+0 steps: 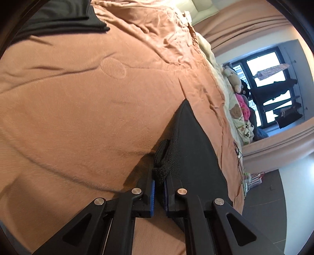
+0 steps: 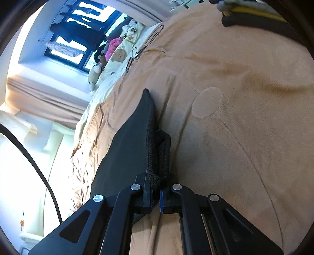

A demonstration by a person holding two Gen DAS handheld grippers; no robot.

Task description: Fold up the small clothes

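- The left claw (image 1: 159,183) and right claw (image 2: 156,193) are each clamped tight on a knitted edge of a small black garment (image 1: 194,149), stretched between them just above the tan blanket (image 1: 82,94) on the bed.
- Folding looks barely begun; no crease is made.
- Darker clothes (image 1: 64,14) lie farther off.
- No containers show.

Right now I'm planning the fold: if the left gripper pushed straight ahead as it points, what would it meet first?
The left gripper is shut on the black garment, which lies directly ahead. Past that, likely the peach blanket, though depth is unclear.
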